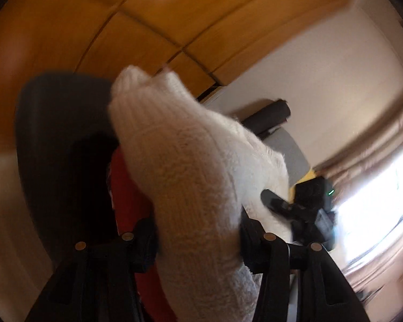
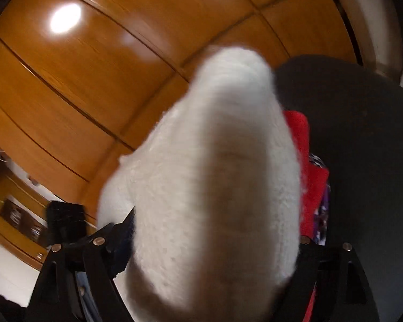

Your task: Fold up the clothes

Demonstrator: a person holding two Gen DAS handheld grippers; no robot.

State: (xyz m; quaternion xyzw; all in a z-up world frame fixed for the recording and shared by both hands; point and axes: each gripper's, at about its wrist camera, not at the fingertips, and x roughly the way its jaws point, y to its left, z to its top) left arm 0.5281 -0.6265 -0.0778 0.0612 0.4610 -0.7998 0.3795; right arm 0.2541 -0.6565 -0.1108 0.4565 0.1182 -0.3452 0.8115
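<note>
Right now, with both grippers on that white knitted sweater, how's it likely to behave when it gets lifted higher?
The white knitted sweater bunches thickly between the left gripper and right gripper, so it will probably flop and sag. Its fuzzy ribbed surface suggests it won't slip easily. It looks bulky, likely light for its size.

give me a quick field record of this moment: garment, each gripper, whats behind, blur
garment: white knit garment, thick and bunched, lifted in the air
left gripper: jaws closed on a thick fold of the white knit
right gripper: jaws closed on another thick fold of it; also in the left wrist view
behind: dark chair back with red cloth on it; wooden wardrobe doors
light: bright window with curtain
blur: both views smeared
fold state: no finished fold visible
</note>
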